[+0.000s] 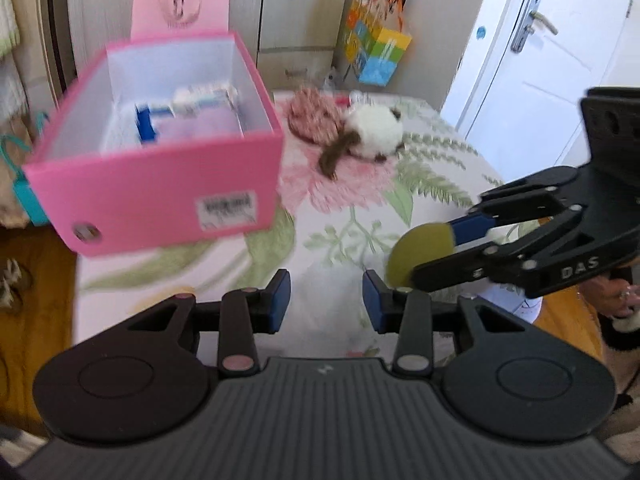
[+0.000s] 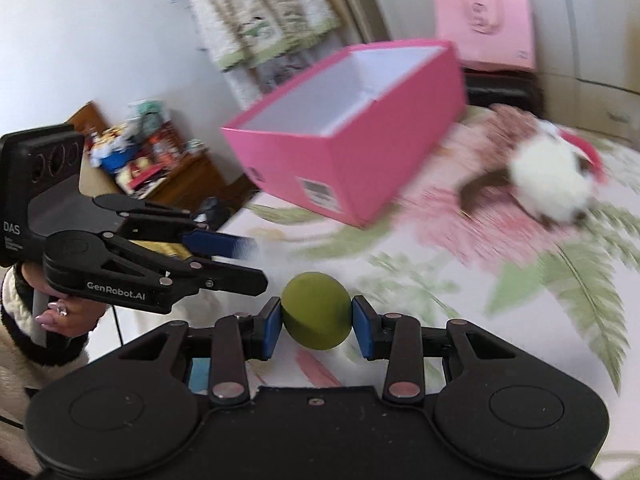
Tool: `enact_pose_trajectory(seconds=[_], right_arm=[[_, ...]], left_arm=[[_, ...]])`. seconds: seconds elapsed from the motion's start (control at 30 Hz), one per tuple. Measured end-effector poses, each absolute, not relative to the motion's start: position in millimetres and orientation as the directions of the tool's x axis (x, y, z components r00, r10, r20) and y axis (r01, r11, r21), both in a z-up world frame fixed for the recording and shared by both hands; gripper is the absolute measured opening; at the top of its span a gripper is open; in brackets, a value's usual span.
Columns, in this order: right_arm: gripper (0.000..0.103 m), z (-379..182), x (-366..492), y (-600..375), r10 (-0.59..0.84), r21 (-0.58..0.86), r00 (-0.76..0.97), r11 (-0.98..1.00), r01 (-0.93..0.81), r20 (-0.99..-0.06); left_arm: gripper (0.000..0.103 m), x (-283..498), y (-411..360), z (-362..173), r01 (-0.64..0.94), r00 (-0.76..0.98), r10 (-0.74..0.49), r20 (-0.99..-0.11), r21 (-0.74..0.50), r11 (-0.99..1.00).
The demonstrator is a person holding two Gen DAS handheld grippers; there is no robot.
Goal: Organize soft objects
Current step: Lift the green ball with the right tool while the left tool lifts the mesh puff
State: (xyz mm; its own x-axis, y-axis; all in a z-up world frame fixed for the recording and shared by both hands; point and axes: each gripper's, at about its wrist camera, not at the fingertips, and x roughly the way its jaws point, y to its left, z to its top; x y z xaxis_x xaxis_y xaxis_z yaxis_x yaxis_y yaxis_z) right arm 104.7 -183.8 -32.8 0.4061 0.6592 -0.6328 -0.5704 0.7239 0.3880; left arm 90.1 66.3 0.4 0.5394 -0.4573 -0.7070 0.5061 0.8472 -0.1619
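My right gripper (image 2: pixel 316 326) is shut on an olive-green soft ball (image 2: pixel 316 312) and holds it over the floral bedspread; the gripper (image 1: pixel 436 250) and the ball (image 1: pixel 420 252) also show at the right of the left wrist view. My left gripper (image 1: pixel 326 304) is open and empty above the bed's near end, and it shows in the right wrist view (image 2: pixel 244 264). An open pink box (image 1: pixel 160 184) stands at the bed's left with several items inside; the right wrist view shows the box (image 2: pixel 360 160) too. A white and brown plush toy (image 1: pixel 372 132) lies beyond, against a pink patterned soft item (image 1: pixel 312 116).
A floral bedspread (image 1: pixel 352 224) covers the bed. A pink bag (image 1: pixel 180 4) stands behind the box. A colourful gift bag (image 1: pixel 376 52) hangs on the wall. A white door (image 1: pixel 540 60) is at the right. A cluttered wooden cabinet (image 2: pixel 160 168) stands left of the bed.
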Motion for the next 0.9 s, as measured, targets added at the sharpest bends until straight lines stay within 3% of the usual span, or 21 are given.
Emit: enact_pose_trajectory(seconds=[0.27, 0.53, 0.9], right_arm=[[0.043, -1.8, 136.6, -146.9, 0.707, 0.394, 0.423, 0.684, -0.614, -0.567], [0.043, -10.5, 150.8, -159.2, 0.658, 0.396, 0.470, 0.741, -0.542, -0.588], [0.043, -15.1, 129.6, -161.2, 0.630, 0.347, 0.461, 0.753, -0.560, -0.625]], left_arm=[[0.038, 106.0, 98.1, 18.1, 0.449, 0.637, -0.452, -0.624, -0.176, 0.876], [0.038, 91.6, 109.0, -54.2, 0.455, 0.477, -0.521, -0.708, -0.308, 0.835], [0.041, 62.1, 68.5, -100.2, 0.575, 0.261, -0.518, -0.815, -0.300, 0.761]])
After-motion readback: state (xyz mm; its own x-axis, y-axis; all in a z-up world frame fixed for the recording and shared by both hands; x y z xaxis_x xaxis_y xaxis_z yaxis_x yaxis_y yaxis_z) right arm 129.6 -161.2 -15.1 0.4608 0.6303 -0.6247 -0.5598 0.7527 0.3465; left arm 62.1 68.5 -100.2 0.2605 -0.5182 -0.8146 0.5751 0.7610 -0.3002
